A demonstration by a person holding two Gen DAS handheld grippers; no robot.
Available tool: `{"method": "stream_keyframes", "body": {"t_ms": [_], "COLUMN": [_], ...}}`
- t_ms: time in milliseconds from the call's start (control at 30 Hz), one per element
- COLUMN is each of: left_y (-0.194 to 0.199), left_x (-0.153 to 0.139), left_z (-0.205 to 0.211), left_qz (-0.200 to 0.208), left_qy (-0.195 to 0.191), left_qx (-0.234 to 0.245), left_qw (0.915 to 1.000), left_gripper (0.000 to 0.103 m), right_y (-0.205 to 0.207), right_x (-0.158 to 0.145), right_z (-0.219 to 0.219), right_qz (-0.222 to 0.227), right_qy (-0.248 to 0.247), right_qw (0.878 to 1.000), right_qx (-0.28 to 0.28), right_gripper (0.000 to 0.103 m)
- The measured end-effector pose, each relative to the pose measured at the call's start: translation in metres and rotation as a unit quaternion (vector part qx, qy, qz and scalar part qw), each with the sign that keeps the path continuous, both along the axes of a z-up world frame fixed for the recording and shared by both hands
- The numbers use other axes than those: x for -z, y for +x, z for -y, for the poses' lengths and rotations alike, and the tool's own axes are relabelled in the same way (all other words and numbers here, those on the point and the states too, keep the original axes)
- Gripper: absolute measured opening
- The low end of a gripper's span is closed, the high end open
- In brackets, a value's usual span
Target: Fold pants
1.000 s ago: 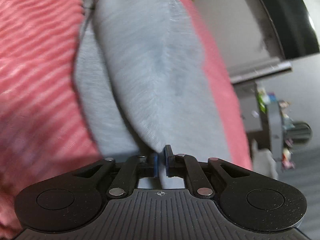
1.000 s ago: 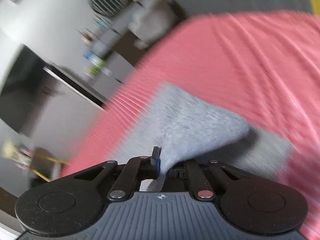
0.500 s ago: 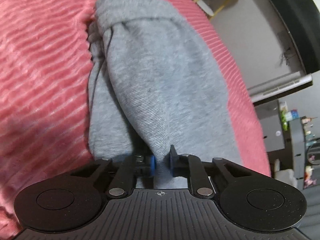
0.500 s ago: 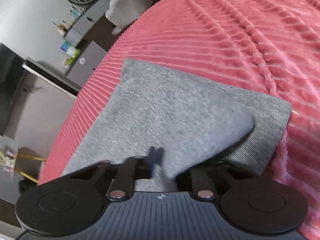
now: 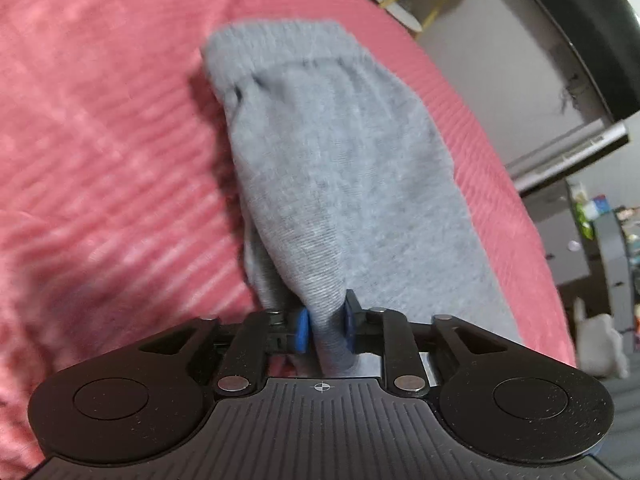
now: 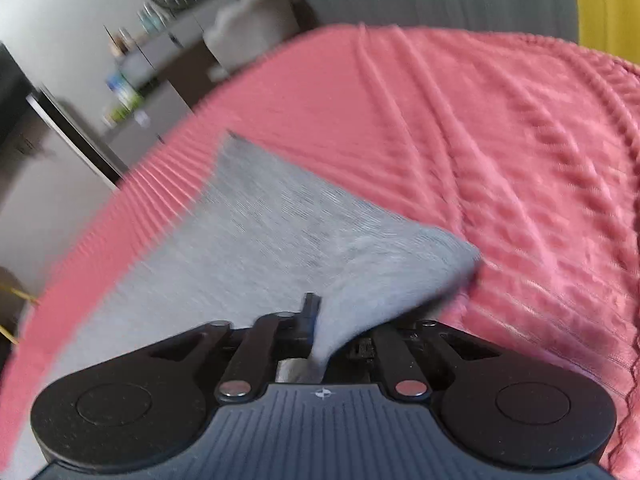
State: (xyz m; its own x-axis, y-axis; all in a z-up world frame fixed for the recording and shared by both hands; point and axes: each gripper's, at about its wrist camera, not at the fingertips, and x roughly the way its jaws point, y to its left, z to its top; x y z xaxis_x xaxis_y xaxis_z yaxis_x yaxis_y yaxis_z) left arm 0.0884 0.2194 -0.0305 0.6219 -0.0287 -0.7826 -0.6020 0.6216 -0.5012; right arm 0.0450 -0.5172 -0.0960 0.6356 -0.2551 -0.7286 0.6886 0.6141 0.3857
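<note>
Grey knit pants (image 5: 340, 168) are laid on a pink ribbed blanket (image 5: 100, 140), already doubled over into a long, narrow shape. A gathered, ribbed band is seen at the far end in the left wrist view. At the near end, the upper layer (image 6: 384, 276) is lifted into a peaked fold above the flat lower layer.
</note>
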Motion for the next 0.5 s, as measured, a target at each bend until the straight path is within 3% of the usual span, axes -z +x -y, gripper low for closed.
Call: {"method": "stream_keyframes", "body": {"t_ms": [67, 100, 133, 167, 200, 267, 333, 367, 400, 433, 500], "left_y": [-0.012, -0.017, -0.019, -0.016, -0.009, 0.014, 0.041, 0.055, 0.071, 0.087, 0.115], "left_x": [-0.030, -0.045, -0.058, -0.068, -0.075, -0.079, -0.068, -0.060, -0.049, -0.036, -0.005], "left_z": [0.011, 0.019, 0.030, 0.043, 0.059, 0.095, 0.131, 0.147, 0.161, 0.175, 0.195], "left_qz": [-0.021, -0.016, 0.002, 0.032, 0.058, 0.103, 0.141, 0.150, 0.152, 0.145, 0.111], "left_qy": [0.100, 0.163, 0.219, 0.259, 0.276, 0.264, 0.213, 0.186, 0.151, 0.108, 0.041], "left_qx": [-0.044, -0.065, -0.071, -0.055, -0.020, 0.055, 0.124, 0.150, 0.181, 0.212, 0.256], "left_qw": [0.9938, 0.9843, 0.9731, 0.9639, 0.9592, 0.9573, 0.9588, 0.9593, 0.9599, 0.9604, 0.9593], "left_gripper": [0.065, 0.069, 0.072, 0.072, 0.074, 0.083, 0.083, 0.085, 0.086, 0.085, 0.085], "right_y": [-0.004, -0.006, -0.008, -0.007, -0.005, 0.009, 0.038, 0.056, 0.078, 0.105, 0.150], "right_x": [-0.017, -0.024, -0.036, -0.047, -0.055, -0.068, -0.067, -0.061, -0.049, -0.031, 0.008], "right_z": [-0.001, -0.001, -0.005, -0.011, -0.018, -0.040, -0.070, -0.085, -0.102, -0.126, -0.167], "right_qz": [-0.015, -0.027, -0.040, -0.048, -0.039, 0.021, 0.106, 0.140, 0.168, 0.185, 0.160], "right_qy": [-0.040, -0.067, -0.110, -0.152, -0.176, -0.170, -0.083, -0.019, 0.063, 0.172, 0.331], "right_qw": [0.999, 0.996, 0.991, 0.983, 0.978, 0.983, 0.991, 0.986, 0.974, 0.947, 0.891], "right_qx": [0.027, 0.044, 0.068, 0.095, 0.103, 0.064, -0.028, -0.083, -0.139, -0.196, -0.266], "right_gripper": [0.033, 0.044, 0.049, 0.057, 0.058, 0.061, 0.075, 0.077, 0.078, 0.079, 0.079]}}
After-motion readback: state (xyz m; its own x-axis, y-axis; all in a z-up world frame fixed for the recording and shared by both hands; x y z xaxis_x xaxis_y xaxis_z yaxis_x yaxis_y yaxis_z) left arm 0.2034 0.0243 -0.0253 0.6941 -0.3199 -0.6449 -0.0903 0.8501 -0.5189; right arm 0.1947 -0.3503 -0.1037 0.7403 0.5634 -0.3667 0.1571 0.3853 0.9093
